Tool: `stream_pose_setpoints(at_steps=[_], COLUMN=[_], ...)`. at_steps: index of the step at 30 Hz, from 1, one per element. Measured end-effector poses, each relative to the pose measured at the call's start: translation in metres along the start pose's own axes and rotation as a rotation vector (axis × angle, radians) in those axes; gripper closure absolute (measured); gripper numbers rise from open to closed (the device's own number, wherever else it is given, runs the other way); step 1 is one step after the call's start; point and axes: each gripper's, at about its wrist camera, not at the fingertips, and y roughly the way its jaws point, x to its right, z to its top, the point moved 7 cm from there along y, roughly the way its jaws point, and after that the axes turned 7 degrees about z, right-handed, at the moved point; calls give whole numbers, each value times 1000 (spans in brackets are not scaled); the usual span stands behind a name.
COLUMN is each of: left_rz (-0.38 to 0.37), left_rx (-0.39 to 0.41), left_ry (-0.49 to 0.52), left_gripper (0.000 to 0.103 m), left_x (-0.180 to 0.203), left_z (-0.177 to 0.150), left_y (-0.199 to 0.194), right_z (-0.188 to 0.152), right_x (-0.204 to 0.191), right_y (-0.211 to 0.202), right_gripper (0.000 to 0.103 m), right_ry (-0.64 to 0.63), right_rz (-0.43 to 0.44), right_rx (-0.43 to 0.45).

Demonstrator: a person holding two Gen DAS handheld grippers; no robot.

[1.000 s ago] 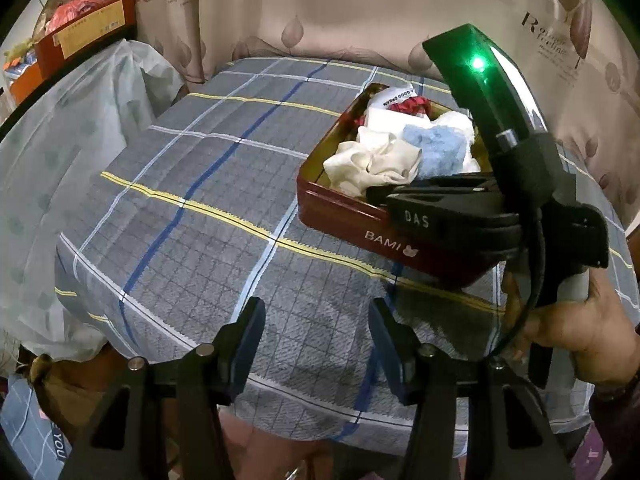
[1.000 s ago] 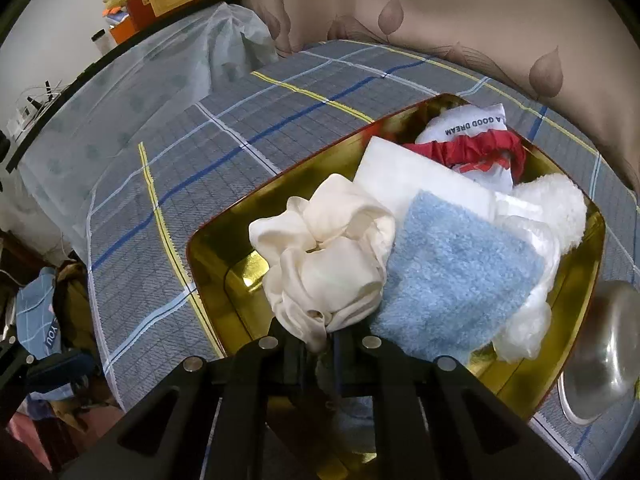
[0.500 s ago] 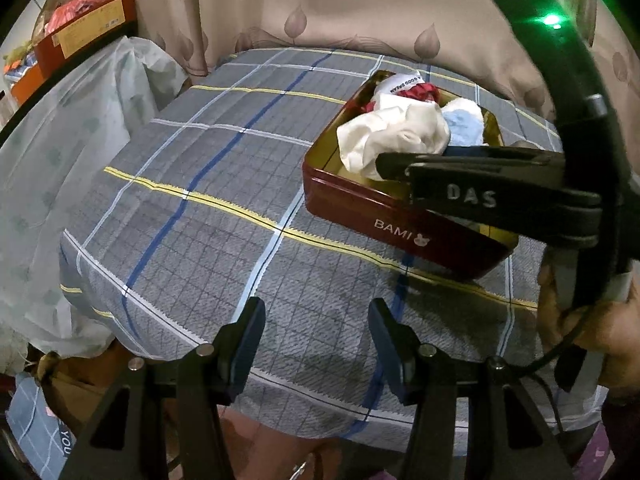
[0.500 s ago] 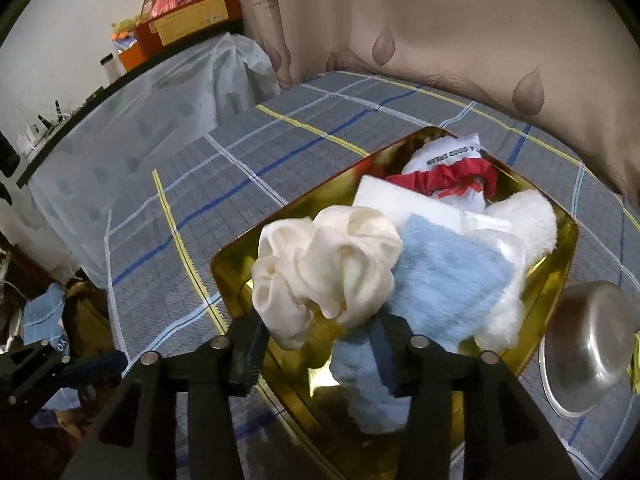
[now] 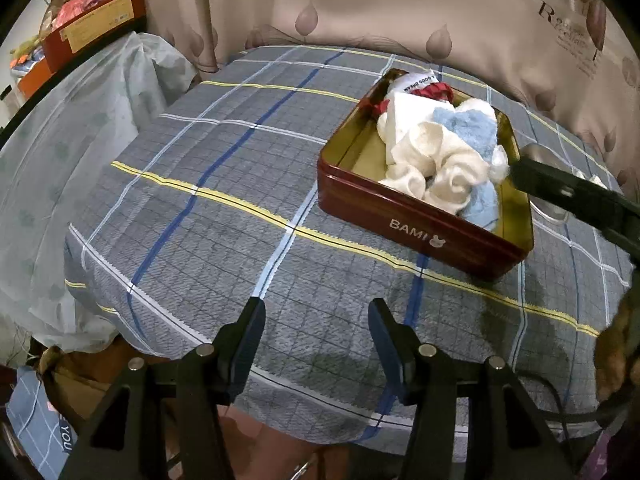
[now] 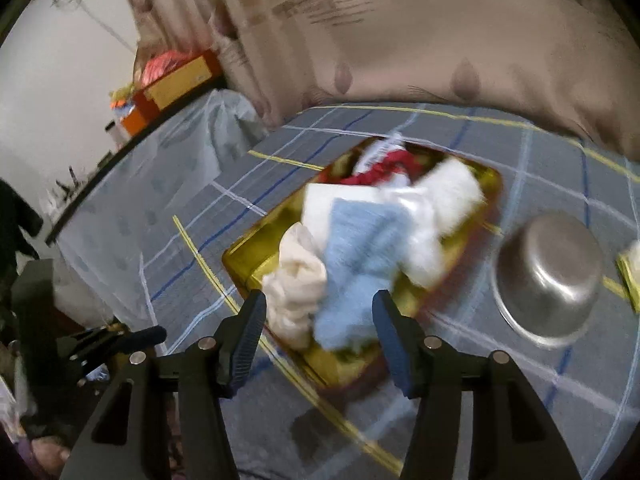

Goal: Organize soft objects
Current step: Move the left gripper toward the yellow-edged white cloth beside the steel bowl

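Note:
A red tin with a gold inside [image 5: 416, 228] [image 6: 248, 252] stands on the plaid table and holds soft things: a cream cloth [image 5: 436, 160] [image 6: 298, 284], a blue towel [image 5: 468, 128] [image 6: 360, 240], a white fluffy piece [image 6: 452, 188] and a red and white fabric [image 5: 424, 86] [image 6: 380, 168]. My left gripper [image 5: 316, 332] is open and empty over the table's near edge, well short of the tin. My right gripper [image 6: 318, 328] is open and empty, just in front of the tin; part of it shows at the right of the left wrist view [image 5: 572, 196].
An upturned steel bowl [image 6: 548, 276] stands right of the tin. A plaid cloth [image 5: 224, 200] covers the table. A covered shelf [image 5: 72, 128] is to the left, with an orange box [image 5: 92, 20] on top. A curtain [image 5: 400, 8] hangs behind.
My right gripper opened, let go of the cream cloth into the tin, and pulled back and up. The left gripper stayed put.

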Motion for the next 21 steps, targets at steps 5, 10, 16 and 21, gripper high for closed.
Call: stream_pose_setpoints(at_steps=[5, 10, 16, 21], left_rz=[7, -37, -89, -169], left_rx=[15, 45, 42, 35], left_ry=[20, 28, 76, 127], left_gripper=[48, 48, 48, 48], left_x=[4, 13, 35, 63], left_z=[-1, -2, -10, -18], left_y=[-3, -12, -17, -27], right_z=[-20, -59, -109, -140], right_x=[35, 109, 215, 282], right_y=[-50, -110, -180, -223], right_gripper=[50, 47, 46, 42], right_ry=[68, 177, 294, 343], right_rz=[-77, -266, -617, -833], right_rx=[69, 119, 119, 64])
